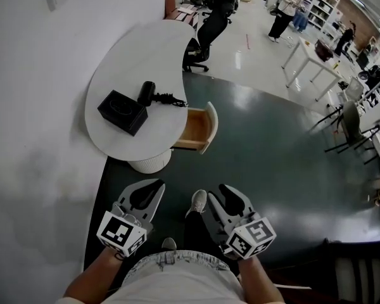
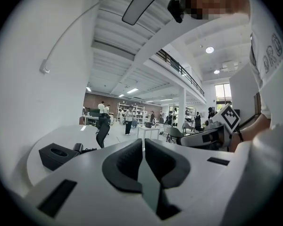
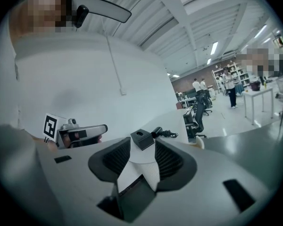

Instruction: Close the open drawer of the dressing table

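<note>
The drawer [image 1: 199, 128] is open, and I am well back from it. My left gripper [image 1: 156, 185] is nearly together and my right gripper [image 1: 223, 189] is apart, both empty. Next I reach in and push its front.

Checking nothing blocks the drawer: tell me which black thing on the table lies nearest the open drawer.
The corded black hair dryer, by the edge above the drawer; the square black box sits farther off, toward the wall.
</note>
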A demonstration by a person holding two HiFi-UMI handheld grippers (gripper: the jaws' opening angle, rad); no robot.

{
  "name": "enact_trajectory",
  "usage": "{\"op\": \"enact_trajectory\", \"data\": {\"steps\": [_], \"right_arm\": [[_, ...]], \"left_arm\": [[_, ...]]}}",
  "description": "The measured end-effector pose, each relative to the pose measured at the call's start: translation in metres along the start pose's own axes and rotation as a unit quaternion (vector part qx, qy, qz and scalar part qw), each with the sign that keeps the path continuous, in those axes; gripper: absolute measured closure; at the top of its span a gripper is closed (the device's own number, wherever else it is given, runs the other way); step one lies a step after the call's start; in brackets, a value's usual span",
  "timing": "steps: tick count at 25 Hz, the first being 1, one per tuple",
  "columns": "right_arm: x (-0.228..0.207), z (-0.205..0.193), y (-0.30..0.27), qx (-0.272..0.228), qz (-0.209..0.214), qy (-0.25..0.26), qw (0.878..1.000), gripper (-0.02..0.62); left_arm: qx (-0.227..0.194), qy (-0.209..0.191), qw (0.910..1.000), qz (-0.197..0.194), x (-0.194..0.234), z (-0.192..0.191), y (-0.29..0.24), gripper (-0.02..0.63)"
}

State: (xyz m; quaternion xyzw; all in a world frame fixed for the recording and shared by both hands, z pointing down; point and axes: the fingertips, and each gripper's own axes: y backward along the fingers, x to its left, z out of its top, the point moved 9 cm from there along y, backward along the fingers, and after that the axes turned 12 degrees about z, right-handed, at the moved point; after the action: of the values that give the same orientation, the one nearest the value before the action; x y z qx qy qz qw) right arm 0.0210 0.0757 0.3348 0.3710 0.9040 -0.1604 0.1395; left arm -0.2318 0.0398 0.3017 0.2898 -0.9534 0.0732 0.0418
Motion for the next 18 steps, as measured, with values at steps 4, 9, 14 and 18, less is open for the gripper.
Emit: {"op": "enact_trajectory", "data": {"steps": [4, 9, 14, 18], "right_arm": [[-0.042, 0.018, -0.019, 0.006, 0.016, 0.004, 1.0, 0.423], [-0.109, 0.044, -0.04, 0.013, 0.032, -0.001, 0.999, 0.423], [-0.173, 0.067, -0.063, 0.027, 0.042, -0.008, 0.999, 0.423], [-0.22, 0.08, -0.076, 0.038, 0.048, -0.014, 0.998, 0.425]], "left_arm": [[0.004, -0.004, 0.9998, 0.017, 0.007, 0.007, -0.042, 0.572], [0.012, -0.012, 0.9993, 0.033, 0.011, 0.019, -0.107, 0.572], [0.032, -0.011, 0.9984, 0.045, 0.018, 0.025, -0.173, 0.572], [0.048, -0.01, 0.9975, 0.05, 0.023, 0.024, -0.225, 0.572]]}}
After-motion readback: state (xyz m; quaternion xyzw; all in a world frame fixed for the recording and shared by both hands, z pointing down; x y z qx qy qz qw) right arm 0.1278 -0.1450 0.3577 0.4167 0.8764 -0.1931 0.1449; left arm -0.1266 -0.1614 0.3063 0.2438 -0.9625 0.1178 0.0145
